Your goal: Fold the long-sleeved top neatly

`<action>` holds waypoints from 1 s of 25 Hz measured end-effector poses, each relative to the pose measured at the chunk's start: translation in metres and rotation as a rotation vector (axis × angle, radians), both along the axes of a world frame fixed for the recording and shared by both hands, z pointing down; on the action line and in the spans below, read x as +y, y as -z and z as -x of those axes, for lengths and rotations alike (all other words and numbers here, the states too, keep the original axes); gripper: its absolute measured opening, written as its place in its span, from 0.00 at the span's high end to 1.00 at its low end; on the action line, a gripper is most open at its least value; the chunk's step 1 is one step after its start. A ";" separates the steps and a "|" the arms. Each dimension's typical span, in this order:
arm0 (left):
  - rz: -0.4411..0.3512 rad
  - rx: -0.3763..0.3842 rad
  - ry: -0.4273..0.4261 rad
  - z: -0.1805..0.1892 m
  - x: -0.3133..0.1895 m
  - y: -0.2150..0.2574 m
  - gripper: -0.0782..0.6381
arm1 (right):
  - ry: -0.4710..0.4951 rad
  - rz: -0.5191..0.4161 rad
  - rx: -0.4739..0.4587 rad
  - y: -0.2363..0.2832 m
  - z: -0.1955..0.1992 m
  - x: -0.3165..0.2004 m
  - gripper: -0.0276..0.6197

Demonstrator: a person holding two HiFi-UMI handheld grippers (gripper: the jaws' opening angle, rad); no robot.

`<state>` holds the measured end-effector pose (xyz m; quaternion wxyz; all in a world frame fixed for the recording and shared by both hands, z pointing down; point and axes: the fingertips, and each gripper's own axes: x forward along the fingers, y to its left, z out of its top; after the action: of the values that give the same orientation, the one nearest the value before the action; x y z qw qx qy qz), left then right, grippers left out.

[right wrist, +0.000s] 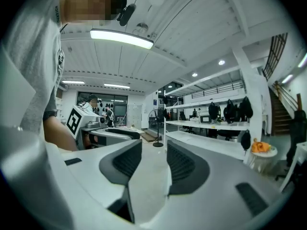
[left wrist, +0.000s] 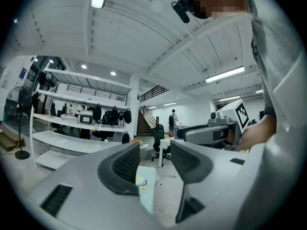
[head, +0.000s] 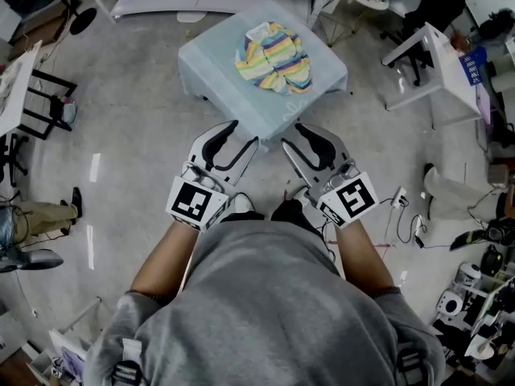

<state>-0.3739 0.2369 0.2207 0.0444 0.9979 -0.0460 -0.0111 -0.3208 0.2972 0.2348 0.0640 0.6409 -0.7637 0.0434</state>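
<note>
The fingers [left wrist: 127,164] of my left gripper [left wrist: 156,159] stand released, a clear gap between the ribbed pads and nothing in it. Through that gap I see the near edge of the bench [left wrist: 148,190] and a sliver of coloured cloth on top of it. The fingers [right wrist: 182,166] of my right gripper [right wrist: 154,162] are released too, parted a little less, with only bare floor [right wrist: 144,186] showing between them.

From the head view, the left gripper [head: 245,132] and the right gripper [head: 290,135] are held side by side in front of my body, close together but apart. Both point toward the bench [head: 233,95], and their tips show at its near edge. Each carries its marker cube, the left one [head: 195,202] and the right one [head: 350,198], just ahead of my forearms.

The long-sleeved top [head: 273,59], striped in yellow, blue, pink and green, lies bunched in a loose heap on the pale blue cover of the bench, toward its far side and well apart from both grippers. Neither gripper touches it.

Around the bench is grey floor. A white desk [head: 438,63] stands to the right, and long white shelves [right wrist: 211,143] run along the wall.
</note>
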 end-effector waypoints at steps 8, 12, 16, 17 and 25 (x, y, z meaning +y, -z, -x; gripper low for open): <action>0.015 0.005 -0.015 -0.007 -0.002 -0.004 0.50 | -0.009 0.037 -0.016 -0.007 -0.006 0.002 0.48; 0.028 -0.005 -0.030 -0.020 0.000 -0.006 0.50 | -0.031 0.050 -0.006 -0.010 -0.021 0.006 0.46; 0.025 -0.024 -0.044 -0.031 0.002 -0.010 0.49 | -0.057 0.052 -0.006 -0.013 -0.035 0.011 0.45; 0.025 -0.031 -0.045 -0.035 0.002 -0.012 0.49 | -0.064 0.053 -0.008 -0.014 -0.039 0.013 0.45; 0.030 -0.087 -0.054 -0.088 0.005 -0.026 0.49 | -0.085 0.070 -0.007 -0.025 -0.100 0.019 0.45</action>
<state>-0.2856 0.2418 0.2463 0.0574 0.9975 -0.0213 0.0342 -0.2208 0.3165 0.2593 0.0818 0.6699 -0.7341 0.0752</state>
